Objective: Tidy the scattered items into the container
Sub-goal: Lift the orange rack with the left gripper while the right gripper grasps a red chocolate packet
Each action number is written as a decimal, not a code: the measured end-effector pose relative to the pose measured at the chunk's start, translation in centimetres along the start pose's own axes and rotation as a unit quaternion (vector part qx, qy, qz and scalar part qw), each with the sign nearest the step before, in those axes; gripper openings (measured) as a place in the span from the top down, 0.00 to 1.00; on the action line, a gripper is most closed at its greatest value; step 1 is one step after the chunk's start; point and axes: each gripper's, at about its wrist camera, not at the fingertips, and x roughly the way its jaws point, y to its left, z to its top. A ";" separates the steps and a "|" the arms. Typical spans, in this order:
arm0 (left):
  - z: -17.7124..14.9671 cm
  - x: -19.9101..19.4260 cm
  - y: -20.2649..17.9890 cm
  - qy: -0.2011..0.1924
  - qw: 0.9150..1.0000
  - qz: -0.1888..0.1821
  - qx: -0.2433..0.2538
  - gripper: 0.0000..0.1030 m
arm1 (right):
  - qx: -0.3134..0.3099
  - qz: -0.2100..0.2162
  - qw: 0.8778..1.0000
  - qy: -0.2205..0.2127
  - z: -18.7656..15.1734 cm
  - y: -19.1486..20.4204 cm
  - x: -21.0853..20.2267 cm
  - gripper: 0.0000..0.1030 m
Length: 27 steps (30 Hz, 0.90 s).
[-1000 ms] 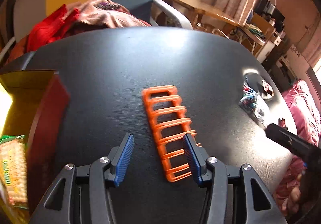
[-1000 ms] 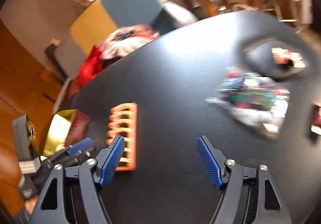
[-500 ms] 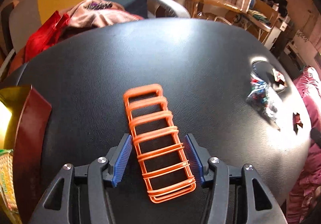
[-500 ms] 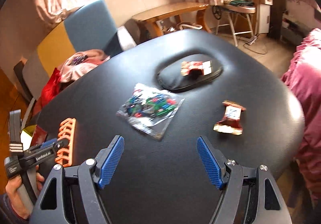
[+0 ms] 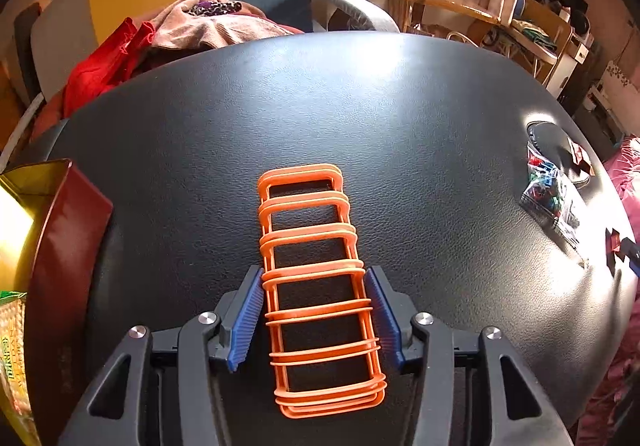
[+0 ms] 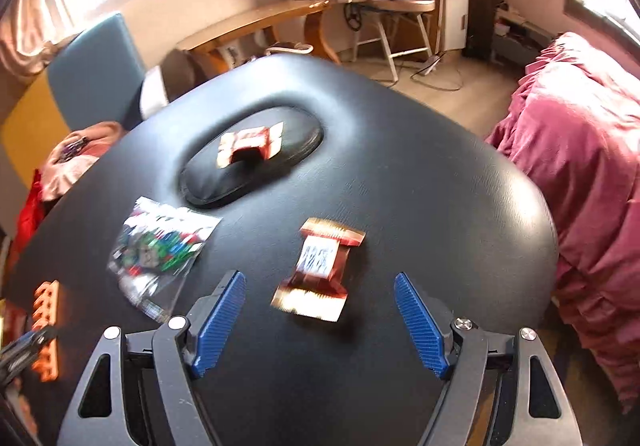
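Since the earlier frame my left gripper (image 5: 314, 316) has centred on the orange rack (image 5: 318, 278), pads narrowed beside its rails, not yet clamped, while my right gripper (image 6: 320, 320), jaws wide, swung over the red candy wrapper (image 6: 318, 270), so both picks look ready.

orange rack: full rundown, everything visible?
The orange rack looks like thin moulded plastic: two long side rails joined by about seven doubled loops, ladder-like. It lies flat on the black padded table, lengthwise away from the camera. The left gripper straddles its near half, blue pads close to both rails, contact unclear. The right wrist view shows it blurred at far left.
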 end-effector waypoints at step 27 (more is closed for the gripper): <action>-6.4 -5.0 4.3 -0.041 0.998 -0.030 -0.035 0.49 | -0.101 0.052 0.994 -0.003 -5.4 10.7 -3.5 0.76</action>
